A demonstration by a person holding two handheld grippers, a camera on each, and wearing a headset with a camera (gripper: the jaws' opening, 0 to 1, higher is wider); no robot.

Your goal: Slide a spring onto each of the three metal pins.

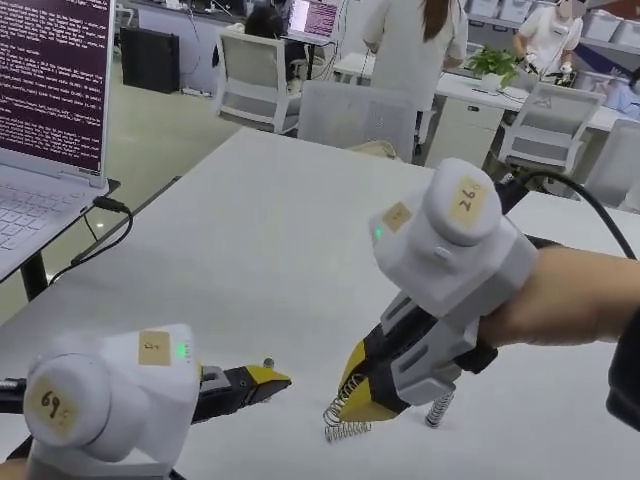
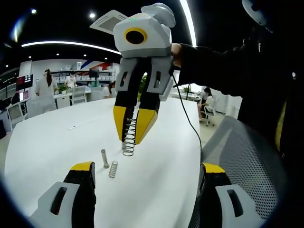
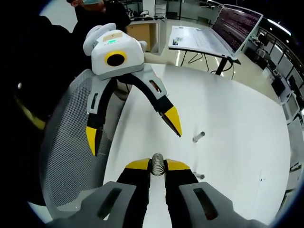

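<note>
My right gripper (image 1: 362,398) is shut on a wire spring (image 1: 343,418), tilted down, the spring's lower end at the white table (image 1: 260,250). The right gripper view shows that spring (image 3: 157,164) pinched between the yellow fingertips. My left gripper (image 1: 264,380) faces it from the left, wide open (image 2: 147,167) with nothing in it. A short metal pin (image 1: 268,363) stands just beyond its tip. In the left gripper view the pin (image 2: 104,158) stands beside a second small spring (image 2: 113,169), with the held spring (image 2: 128,137) behind. Another spring (image 1: 438,408) leans by the right gripper.
An open laptop (image 1: 45,120) sits on a side table at left, its cable trailing toward the white table's edge. Office chairs (image 1: 355,115), a potted plant (image 1: 495,65) and standing people are beyond the far edge. A mesh chair (image 3: 76,142) is near the table.
</note>
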